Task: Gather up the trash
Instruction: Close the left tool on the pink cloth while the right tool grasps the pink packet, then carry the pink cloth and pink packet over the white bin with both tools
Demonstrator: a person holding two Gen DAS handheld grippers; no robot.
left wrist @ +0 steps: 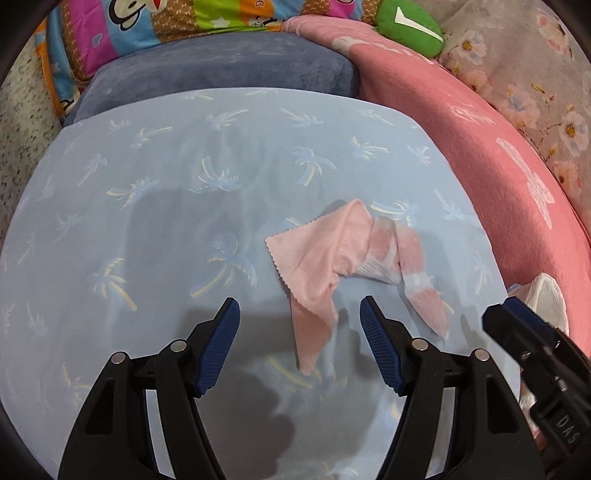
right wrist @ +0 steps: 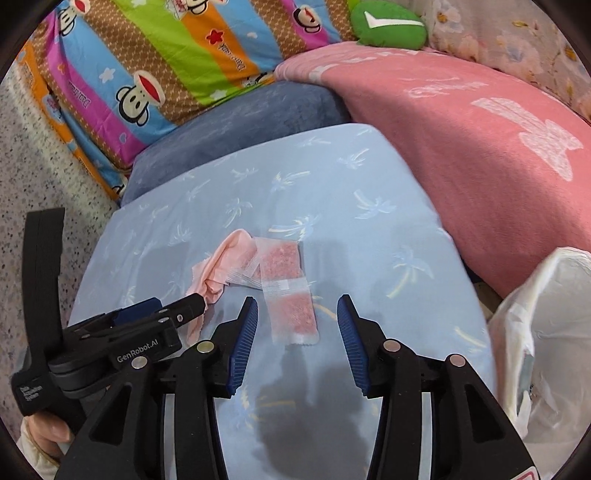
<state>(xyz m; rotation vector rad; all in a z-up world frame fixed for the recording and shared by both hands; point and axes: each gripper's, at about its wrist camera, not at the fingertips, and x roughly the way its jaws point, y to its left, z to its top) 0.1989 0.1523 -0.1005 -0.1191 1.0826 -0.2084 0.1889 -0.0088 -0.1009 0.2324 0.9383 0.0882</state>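
A pale pink cloth (left wrist: 314, 258) with zigzag edges lies crumpled on the light blue palm-print sheet (left wrist: 147, 206). A clear plastic packet with pink filling (left wrist: 410, 273) lies partly under and beside it; in the right wrist view the packet (right wrist: 290, 291) lies flat next to the cloth (right wrist: 221, 266). My left gripper (left wrist: 300, 314) is open, its jaws on either side of the cloth's lower corner. My right gripper (right wrist: 297, 314) is open just before the packet's near end. It also shows in the left wrist view (left wrist: 517, 321).
A white plastic bag (right wrist: 546, 332) sits open at the right, also in the left wrist view (left wrist: 546, 295). A pink blanket (right wrist: 480, 147), a blue pillow (left wrist: 221, 62), a striped cartoon cushion (right wrist: 147, 66) and a green cushion (right wrist: 388, 26) ring the sheet.
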